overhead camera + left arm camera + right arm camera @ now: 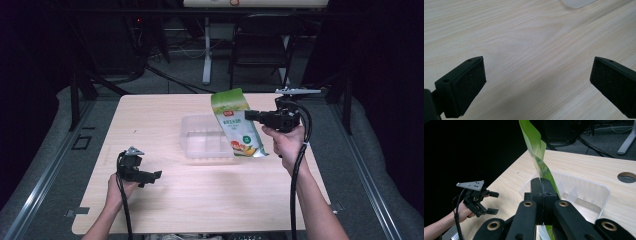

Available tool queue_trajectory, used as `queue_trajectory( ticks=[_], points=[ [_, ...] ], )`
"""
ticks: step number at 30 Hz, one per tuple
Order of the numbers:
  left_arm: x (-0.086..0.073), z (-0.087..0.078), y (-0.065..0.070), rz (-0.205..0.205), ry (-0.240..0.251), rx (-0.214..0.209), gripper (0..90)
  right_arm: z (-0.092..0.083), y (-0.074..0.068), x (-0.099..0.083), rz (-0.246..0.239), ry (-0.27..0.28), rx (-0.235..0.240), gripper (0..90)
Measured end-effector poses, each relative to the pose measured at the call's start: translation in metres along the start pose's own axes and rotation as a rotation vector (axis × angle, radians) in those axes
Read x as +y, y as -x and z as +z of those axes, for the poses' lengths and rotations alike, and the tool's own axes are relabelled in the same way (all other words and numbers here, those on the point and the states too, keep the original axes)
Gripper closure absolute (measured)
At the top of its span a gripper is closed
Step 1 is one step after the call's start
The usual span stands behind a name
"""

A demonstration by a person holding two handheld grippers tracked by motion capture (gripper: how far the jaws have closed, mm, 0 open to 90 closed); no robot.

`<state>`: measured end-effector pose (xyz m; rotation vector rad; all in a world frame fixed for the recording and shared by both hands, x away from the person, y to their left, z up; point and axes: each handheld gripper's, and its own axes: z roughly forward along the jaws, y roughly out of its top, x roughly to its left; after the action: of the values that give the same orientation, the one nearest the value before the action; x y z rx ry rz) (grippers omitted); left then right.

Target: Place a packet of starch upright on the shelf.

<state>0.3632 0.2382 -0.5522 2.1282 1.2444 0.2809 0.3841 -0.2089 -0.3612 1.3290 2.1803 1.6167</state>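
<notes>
The right hand-held gripper (pixel 248 116) pinches a green snack pouch (pixel 236 124) by its edge, hanging tilted above the clear plastic tray (pixel 192 135) mid-bench (pixel 150 115). The left hand-held gripper (pixel 155 176) rests spread, well apart, over bare wood near the front-left edge.

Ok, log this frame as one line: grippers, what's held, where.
right gripper: shut on green snack pouch | pouch: lifted, tilted, above clear plastic tray | left gripper: open, nothing between jaws, low over wooden table
</notes>
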Motion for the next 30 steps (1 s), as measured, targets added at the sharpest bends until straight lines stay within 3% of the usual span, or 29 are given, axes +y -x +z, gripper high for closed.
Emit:
queue_trajectory(
  ticks=[17,30],
  points=[
    [0.000,0.001,0.000,-0.003,0.000,0.000,0.3,0.022,0.007,0.011,0.021,0.024,-0.033,90.0],
    [0.000,0.001,-0.001,-0.002,0.001,-0.004,0.3,0.055,0.020,0.011,0.051,0.028,-0.070,90.0]
  ],
)
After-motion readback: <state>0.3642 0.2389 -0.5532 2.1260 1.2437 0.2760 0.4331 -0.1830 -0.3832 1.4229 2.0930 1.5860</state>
